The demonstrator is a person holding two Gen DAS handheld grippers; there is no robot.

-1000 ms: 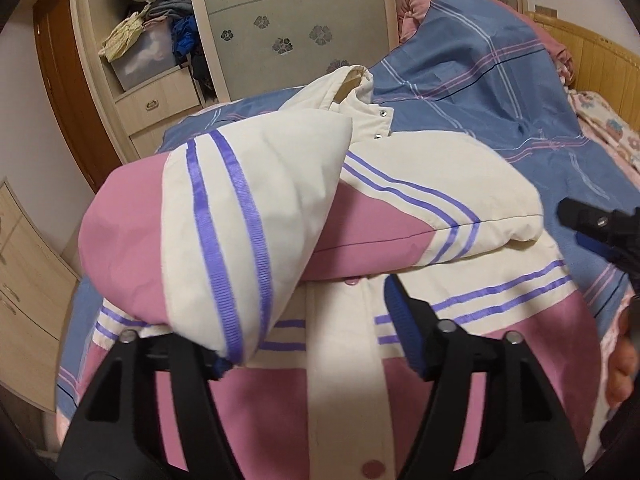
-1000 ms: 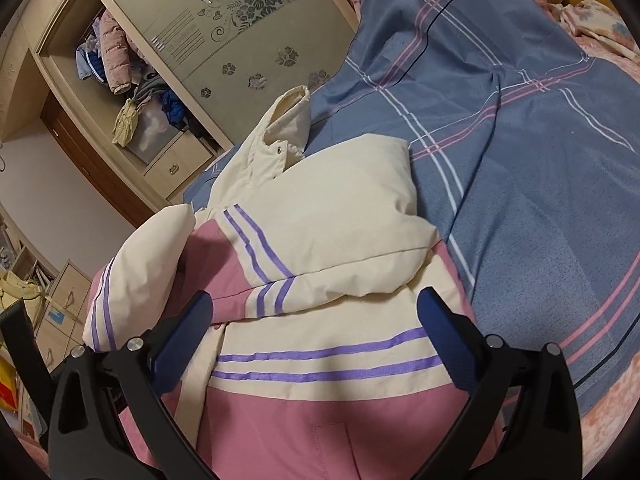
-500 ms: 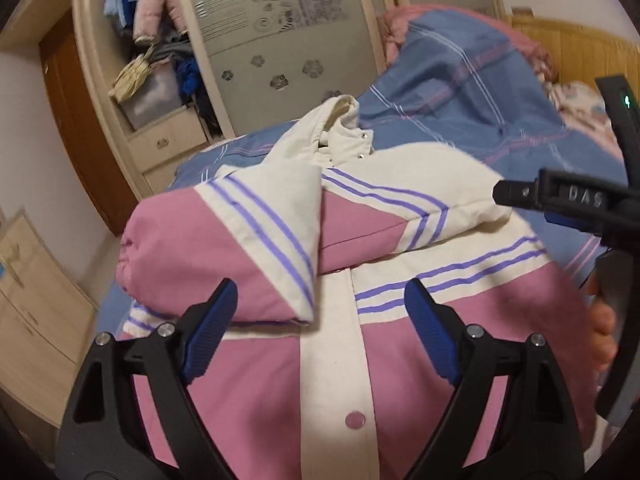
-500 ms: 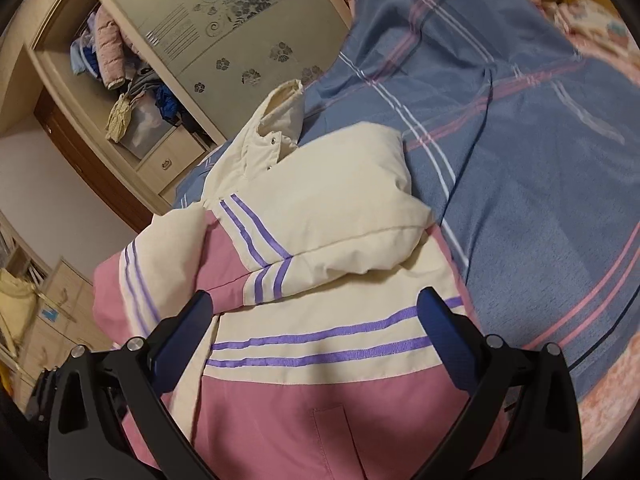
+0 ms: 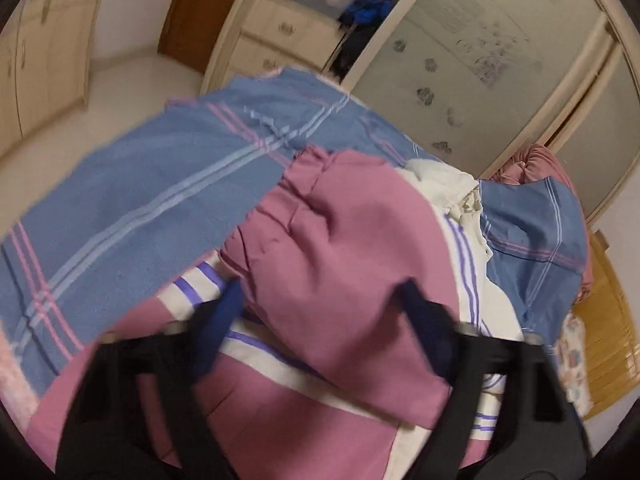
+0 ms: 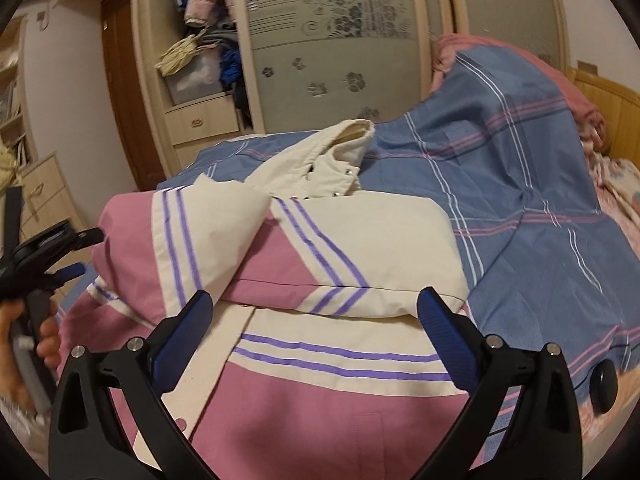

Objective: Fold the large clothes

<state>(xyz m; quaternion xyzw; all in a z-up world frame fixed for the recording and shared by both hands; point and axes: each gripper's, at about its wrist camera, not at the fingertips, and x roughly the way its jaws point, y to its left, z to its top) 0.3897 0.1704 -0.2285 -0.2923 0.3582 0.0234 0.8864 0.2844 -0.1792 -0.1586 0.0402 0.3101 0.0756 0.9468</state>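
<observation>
A pink and cream padded jacket (image 6: pixel 320 360) with purple stripes lies on the bed, both sleeves folded across its chest, the cream collar (image 6: pixel 340 148) at the far end. My right gripper (image 6: pixel 316 316) is open and empty, low over the jacket's front near the hem. My left gripper (image 5: pixel 324 312) is open and empty, straddling the folded pink sleeve (image 5: pixel 344 256) without gripping it; this view is blurred. The left gripper also shows at the left edge of the right wrist view (image 6: pixel 48 256), held in a hand.
The jacket lies on a blue plaid bedspread (image 6: pixel 520 208). A wardrobe with a frosted sliding door (image 6: pixel 336 60) and open shelves of clothes (image 6: pixel 204 32) stands behind the bed. A wooden headboard (image 6: pixel 608 104) is at right, a cabinet (image 5: pixel 36 56) at left.
My left gripper has let go of the left sleeve, which now lies across the chest, and has swung round to the jacket's left side. My right gripper has drawn lower over the hem.
</observation>
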